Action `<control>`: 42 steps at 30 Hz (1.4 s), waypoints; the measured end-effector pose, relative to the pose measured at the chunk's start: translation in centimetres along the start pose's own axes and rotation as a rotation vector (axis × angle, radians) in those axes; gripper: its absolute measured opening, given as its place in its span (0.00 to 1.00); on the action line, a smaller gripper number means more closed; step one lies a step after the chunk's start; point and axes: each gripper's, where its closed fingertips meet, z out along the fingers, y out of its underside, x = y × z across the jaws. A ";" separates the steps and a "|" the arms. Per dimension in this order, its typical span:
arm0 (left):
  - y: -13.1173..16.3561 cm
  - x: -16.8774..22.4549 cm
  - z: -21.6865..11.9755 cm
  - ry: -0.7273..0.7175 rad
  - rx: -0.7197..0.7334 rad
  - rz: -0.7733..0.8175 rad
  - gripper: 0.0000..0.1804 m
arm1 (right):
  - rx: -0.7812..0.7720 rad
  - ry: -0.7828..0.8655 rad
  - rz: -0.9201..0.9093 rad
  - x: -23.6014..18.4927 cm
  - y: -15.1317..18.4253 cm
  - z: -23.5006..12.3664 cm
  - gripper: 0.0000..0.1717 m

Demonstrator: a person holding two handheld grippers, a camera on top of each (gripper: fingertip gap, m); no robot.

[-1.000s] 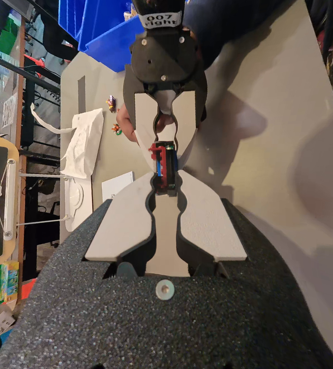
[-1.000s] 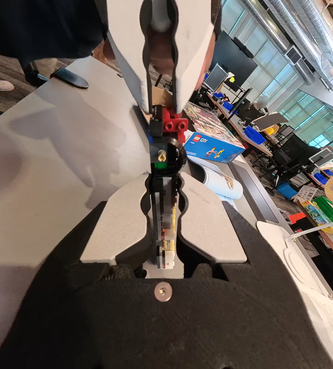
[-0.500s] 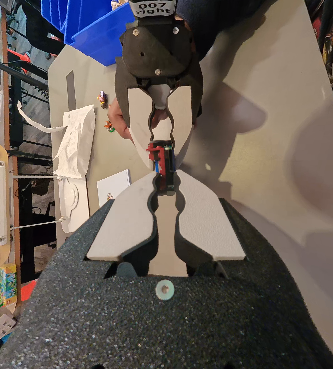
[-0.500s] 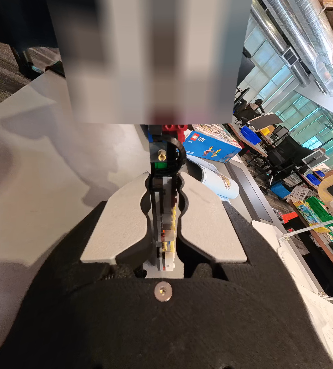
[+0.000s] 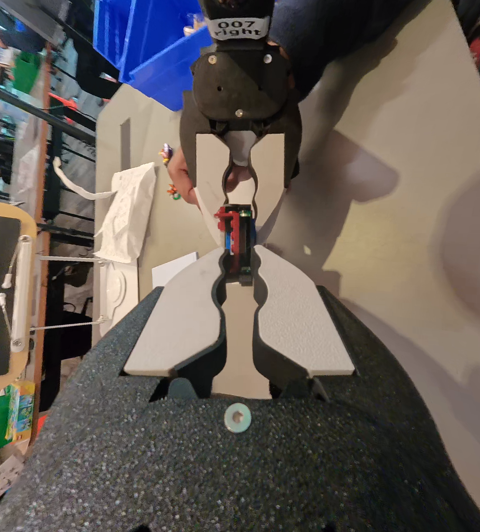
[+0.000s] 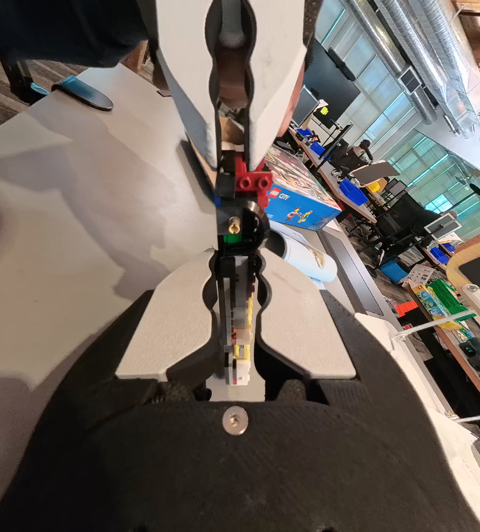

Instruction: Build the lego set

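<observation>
A small brick model of black, red, blue, grey and yellow pieces hangs above the grey table, gripped from both ends. My right gripper is shut on its long black, grey and yellow part, which lies deep between the fingers. My left gripper faces it, and its fingertips are shut on the red and black end. In the right wrist view the left gripper comes down from above onto the red piece. In the left wrist view the right gripper comes from the far side.
Blue bins stand at the table's far end, with a white paper bag, a white card and two small figures nearby. A blue toy box and a booklet lie to the right. A person's hand holds the right gripper. The tips of one gripper are about 5 cm away from the tips of the other.
My left fingers closed in a little on the model's red and black end, then eased slightly. Both grippers shifted slightly together, with the model still between them.
</observation>
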 end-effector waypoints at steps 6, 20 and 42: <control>-1.2 -2.7 -2.2 -0.156 0.310 -0.195 0.22 | -0.126 0.061 -0.172 0.1 1.8 0.3 0.14; 9.7 -4.0 5.7 -0.336 0.237 -0.417 0.22 | -0.457 0.038 -0.675 -3.1 8.3 1.2 0.16; 12.8 -0.4 9.2 -0.198 -0.028 -0.347 0.22 | -0.762 -0.032 -0.490 -0.5 11.4 -2.8 0.25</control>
